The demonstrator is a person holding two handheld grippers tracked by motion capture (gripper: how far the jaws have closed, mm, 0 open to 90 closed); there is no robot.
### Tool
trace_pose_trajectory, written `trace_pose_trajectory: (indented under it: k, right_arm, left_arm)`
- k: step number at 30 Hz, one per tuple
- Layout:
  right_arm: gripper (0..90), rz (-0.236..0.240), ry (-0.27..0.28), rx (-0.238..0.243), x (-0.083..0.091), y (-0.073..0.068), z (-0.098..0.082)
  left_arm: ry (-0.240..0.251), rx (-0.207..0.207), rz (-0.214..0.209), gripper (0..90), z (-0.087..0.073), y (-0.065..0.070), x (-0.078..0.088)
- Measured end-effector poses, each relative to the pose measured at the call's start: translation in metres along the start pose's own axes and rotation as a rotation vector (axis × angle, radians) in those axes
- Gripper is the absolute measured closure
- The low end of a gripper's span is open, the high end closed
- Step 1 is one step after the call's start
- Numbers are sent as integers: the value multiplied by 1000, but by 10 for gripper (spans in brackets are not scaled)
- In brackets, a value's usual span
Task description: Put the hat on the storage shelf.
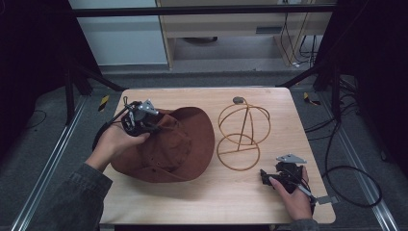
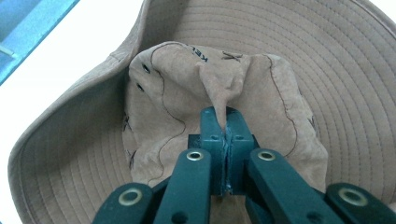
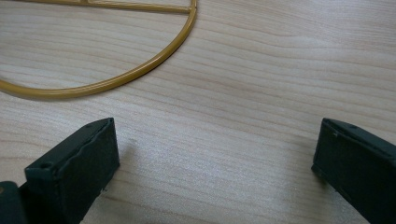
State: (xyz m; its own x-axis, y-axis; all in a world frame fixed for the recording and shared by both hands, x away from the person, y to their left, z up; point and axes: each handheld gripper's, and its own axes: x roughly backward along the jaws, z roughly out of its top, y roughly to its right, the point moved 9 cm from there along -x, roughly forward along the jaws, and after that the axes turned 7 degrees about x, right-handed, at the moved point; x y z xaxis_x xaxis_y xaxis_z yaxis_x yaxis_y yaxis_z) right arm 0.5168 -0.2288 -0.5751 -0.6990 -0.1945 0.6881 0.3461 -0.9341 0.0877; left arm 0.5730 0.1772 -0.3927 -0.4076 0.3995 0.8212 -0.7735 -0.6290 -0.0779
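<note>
**Hat pinched by its crown, stand waiting to its right**

The left gripper (image 1: 139,120) has its jaws pressed together on a fold of cloth at the top of the brown hat (image 1: 178,144). In the left gripper view the pinch is plain: a ridge of the crown (image 2: 219,88) is drawn up between the two black jaws, with the stitched brim (image 2: 327,70) spreading wide around it. The hat lies on the left half of the wooden table (image 1: 231,197), its brim sagging toward the board, and it looks only partly lifted.

The wire hat stand (image 1: 243,137) stands upright just beside the hat, on its right, with its round base ring flat on the table and its domed loops rising above. So the hat's likely goal lies to the right of the left gripper, and the hat must probably rise above the dome before it moves across.

The right gripper (image 1: 279,178) rests low near the table's front right corner, close to the stand's base. Its jaws are spread wide with nothing between them; the right gripper view shows bare wood and a curve of the base ring (image 3: 140,70) ahead. It is the nearer tool for steadying the stand.
</note>
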Motion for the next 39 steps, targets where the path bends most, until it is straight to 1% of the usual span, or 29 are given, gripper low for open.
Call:
trace_pose_trajectory:
  k: [1,7,13,20,24,30,32,33,39]
  right_arm:
    - [4,0,0,0,0,0,0]
    - [4,0,0,0,0,0,0]
    - [4,0,0,1,0,0,0]
    - [4,-1,0,2,0,0,0]
    - [4,0,0,0,0,0,0]
    - [4,0,0,1,0,0,0]
    - [4,0,0,1,0,0,0]
    - [4,0,0,1,0,0,0]
    - [4,-2,0,2,0,0,0]
  left_arm:
    - [0,0,0,884,0,0,0]
    - [18,-19,8,884,2,2,13]
    - [42,-18,7,884,2,3,23]
    - [52,-19,12,883,3,3,32]
    - [49,-28,14,882,3,3,37]
    - [65,-33,20,882,6,4,47]
    - [80,-31,27,881,8,3,53]
    - [80,-31,27,881,8,3,53]
    - [111,-38,43,880,22,3,71]
